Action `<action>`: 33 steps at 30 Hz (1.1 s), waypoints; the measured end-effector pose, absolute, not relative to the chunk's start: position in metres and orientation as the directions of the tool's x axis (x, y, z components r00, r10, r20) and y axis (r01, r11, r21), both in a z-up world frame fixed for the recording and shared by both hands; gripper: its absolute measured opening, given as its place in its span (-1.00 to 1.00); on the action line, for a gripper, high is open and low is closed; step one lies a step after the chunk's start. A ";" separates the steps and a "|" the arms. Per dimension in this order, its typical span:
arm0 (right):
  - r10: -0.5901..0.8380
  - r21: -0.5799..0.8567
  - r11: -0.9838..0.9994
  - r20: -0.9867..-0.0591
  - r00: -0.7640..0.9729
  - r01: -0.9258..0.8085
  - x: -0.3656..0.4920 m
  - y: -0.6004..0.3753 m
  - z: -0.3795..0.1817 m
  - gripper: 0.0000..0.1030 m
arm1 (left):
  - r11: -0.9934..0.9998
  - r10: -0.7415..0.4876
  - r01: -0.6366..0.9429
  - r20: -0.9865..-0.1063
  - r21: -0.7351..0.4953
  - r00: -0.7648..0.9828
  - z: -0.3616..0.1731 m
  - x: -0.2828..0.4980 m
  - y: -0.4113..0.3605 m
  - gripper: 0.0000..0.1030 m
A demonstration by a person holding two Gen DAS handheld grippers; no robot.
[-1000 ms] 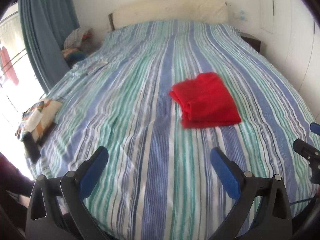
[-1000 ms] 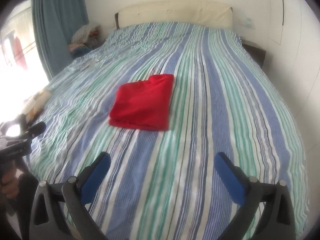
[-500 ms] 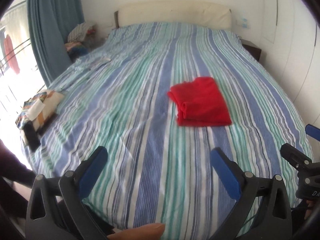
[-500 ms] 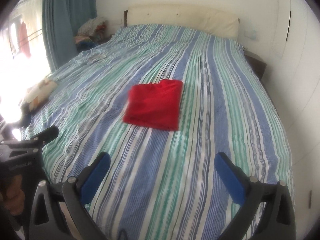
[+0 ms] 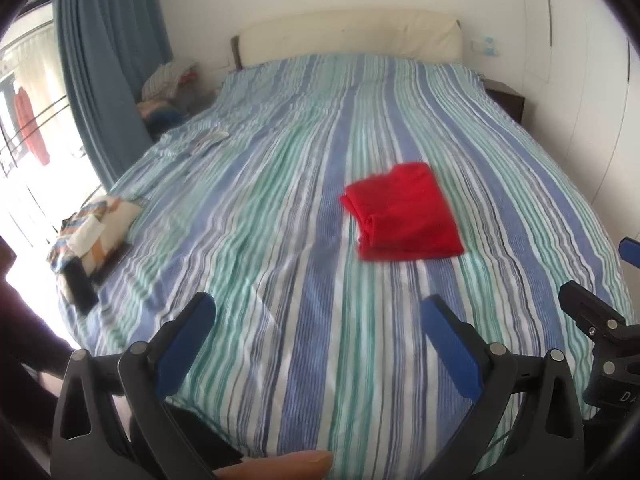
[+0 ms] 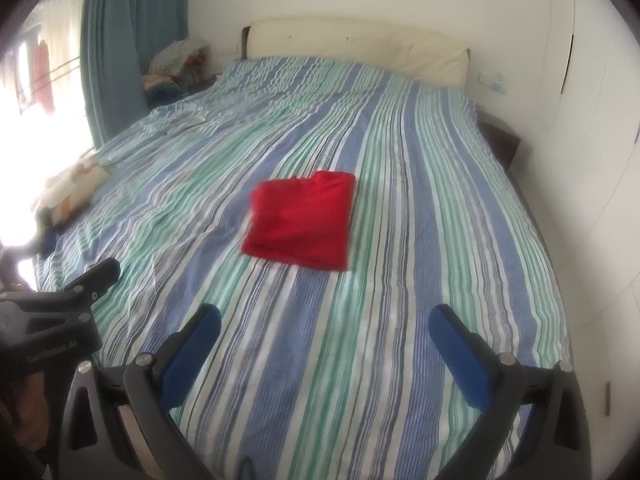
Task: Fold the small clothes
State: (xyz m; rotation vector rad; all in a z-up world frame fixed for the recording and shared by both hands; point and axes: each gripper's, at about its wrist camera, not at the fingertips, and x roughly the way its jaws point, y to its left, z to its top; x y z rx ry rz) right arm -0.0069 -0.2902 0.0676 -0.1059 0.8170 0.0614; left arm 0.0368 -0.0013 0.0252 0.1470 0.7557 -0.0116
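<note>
red folded shirt (image 5: 404, 214) flat mid-bed (image 5: 280, 200), well ahead of both grippers, left gripper (image 5: 316, 332) fingers wide apart and empty, right gripper (image 6: 326, 342) same

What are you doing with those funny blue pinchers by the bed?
A person is folding small clothes using a claw in each hand. The red garment already lies folded in a neat rectangle on the striped bed. Neither claw is touching it: the left claw and the right claw are both open and empty, held above the near end of the bed, short of the garment. Some other small things sit near the far left edge of the bed.
</note>
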 end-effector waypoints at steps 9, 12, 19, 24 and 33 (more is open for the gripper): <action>-0.014 -0.096 0.993 -0.707 0.707 -0.076 -0.009 -0.286 0.081 0.99 | 0.986 0.067 0.056 -0.670 0.160 0.739 0.030 0.037 -0.010 0.99; -0.014 -0.095 0.993 -0.706 0.708 -0.076 -0.010 -0.287 0.082 0.99 | 0.988 0.059 0.057 -0.685 0.146 0.726 0.028 0.039 -0.010 0.99; -0.041 -0.116 0.991 -0.719 0.693 -0.061 -0.010 -0.289 0.080 0.99 | 0.989 0.059 0.052 -0.684 0.140 0.727 0.028 0.039 -0.012 0.99; -0.057 -0.124 0.991 -0.717 0.695 -0.046 -0.009 -0.292 0.081 0.99 | 0.990 0.044 0.062 -0.690 0.128 0.722 0.028 0.039 -0.012 0.99; -0.052 -0.127 0.990 -0.730 0.682 -0.061 -0.010 -0.291 0.074 0.99 | 0.993 -0.010 0.085 -0.681 0.077 0.732 0.032 0.035 -0.009 0.99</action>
